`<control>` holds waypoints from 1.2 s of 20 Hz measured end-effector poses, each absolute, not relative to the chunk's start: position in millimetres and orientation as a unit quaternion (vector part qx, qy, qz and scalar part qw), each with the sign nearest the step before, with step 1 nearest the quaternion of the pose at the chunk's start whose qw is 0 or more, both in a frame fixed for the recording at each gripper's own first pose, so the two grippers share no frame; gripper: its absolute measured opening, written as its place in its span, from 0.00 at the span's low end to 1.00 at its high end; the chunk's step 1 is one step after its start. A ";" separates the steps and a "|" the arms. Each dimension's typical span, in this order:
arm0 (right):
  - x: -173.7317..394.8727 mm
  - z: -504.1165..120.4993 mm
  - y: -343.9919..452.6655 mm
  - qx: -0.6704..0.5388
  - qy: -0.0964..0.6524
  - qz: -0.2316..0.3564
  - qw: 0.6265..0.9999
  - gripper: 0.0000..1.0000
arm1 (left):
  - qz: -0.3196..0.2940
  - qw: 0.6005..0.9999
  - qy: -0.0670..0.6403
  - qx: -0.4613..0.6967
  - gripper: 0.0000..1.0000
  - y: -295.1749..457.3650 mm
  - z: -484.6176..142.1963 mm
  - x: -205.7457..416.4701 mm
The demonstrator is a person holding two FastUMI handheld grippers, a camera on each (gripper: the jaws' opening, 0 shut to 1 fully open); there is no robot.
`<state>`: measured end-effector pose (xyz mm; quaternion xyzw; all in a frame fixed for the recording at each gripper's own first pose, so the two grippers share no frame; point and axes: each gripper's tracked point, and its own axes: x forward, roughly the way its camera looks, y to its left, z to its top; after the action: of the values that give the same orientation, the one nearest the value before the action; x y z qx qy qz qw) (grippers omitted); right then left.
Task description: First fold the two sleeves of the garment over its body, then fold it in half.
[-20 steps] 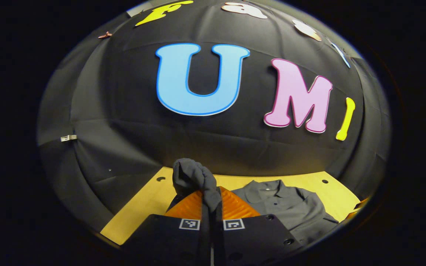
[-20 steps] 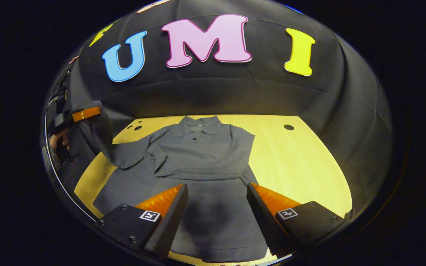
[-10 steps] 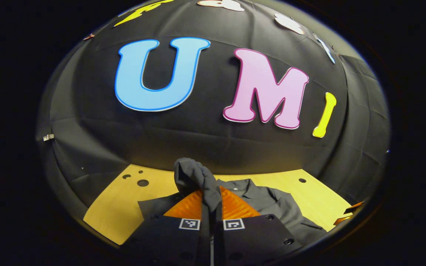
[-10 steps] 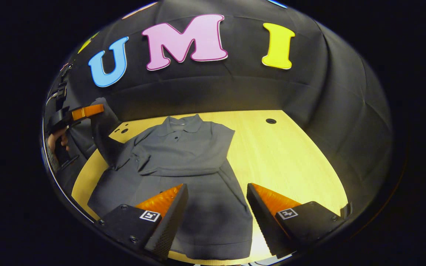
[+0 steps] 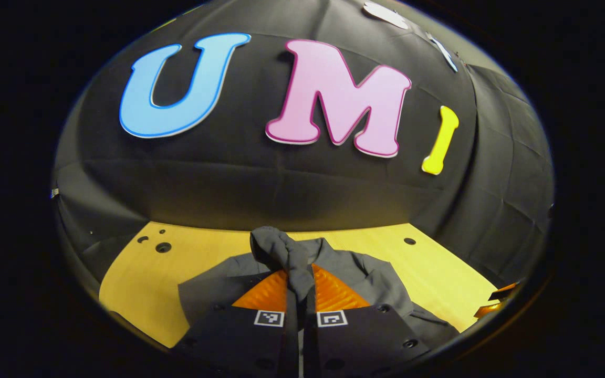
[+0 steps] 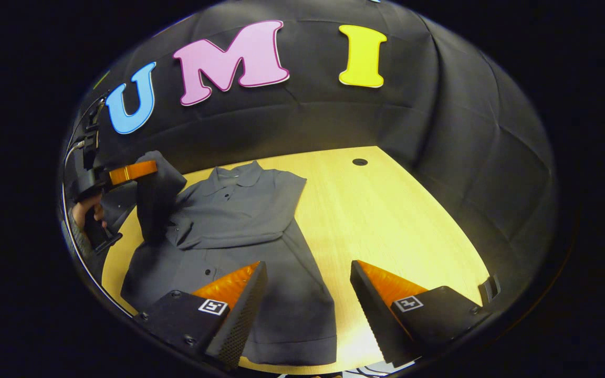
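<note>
Overhead, black cloth (image 6: 465,157) walls yellow table (image 6: 386,210); garment (image 6: 239,210) flat.

Light wood table (image 6: 397,210) w/ round holes sitting across lower half of both views; black cloth wall (image 6: 439,131) rising behind, filling upper frame.
</note>
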<state>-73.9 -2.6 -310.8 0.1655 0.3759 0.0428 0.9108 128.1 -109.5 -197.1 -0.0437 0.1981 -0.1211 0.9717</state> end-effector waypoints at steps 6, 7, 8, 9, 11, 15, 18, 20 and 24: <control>-81.0 -325.8 -21.4 0.177 0.393 0.015 0.902 0.98 | -0.144 0.962 0.233 -0.015 0.08 -142.9 -243.6 136.5; -81.2 -328.2 -23.8 0.177 0.395 0.012 0.901 0.98 | -0.147 0.960 0.238 -0.011 0.08 -148.6 -249.8 138.7; -81.3 -329.3 -25.5 0.178 0.397 0.009 0.900 0.98 | -0.151 0.958 0.242 -0.009 0.09 -154.2 -254.2 138.8; -80.0 -331.0 -26.1 0.180 0.399 0.007 0.899 0.98 | -0.156 0.956 0.247 -0.007 0.08 -160.6 -259.4 140.4; -78.4 -334.8 -27.0 0.181 0.404 0.003 0.897 0.98 | -0.166 0.952 0.258 0.000 0.09 -172.2 -273.6 142.7; -80.3 -342.5 -29.9 0.177 0.412 0.000 0.894 0.98 | -0.177 0.941 0.287 0.005 0.09 -190.0 -305.9 146.3; -82.8 -347.3 -35.4 0.171 0.417 -0.003 0.892 0.98 | -0.178 0.935 0.307 0.004 0.09 -198.9 -331.1 145.9; -83.9 -350.6 -39.3 0.172 0.422 -0.007 0.890 0.98 | -0.179 0.931 0.318 0.006 0.11 -205.0 -343.6 144.8; -85.9 -352.4 -42.9 0.171 0.428 -0.013 0.888 0.98 | -0.188 0.923 0.336 0.005 0.19 -215.5 -358.3 139.5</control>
<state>-85.9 -42.9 -352.4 0.1712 0.4276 -0.0125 0.8875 139.5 -215.5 -358.3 0.0046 0.3364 -0.1883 0.9227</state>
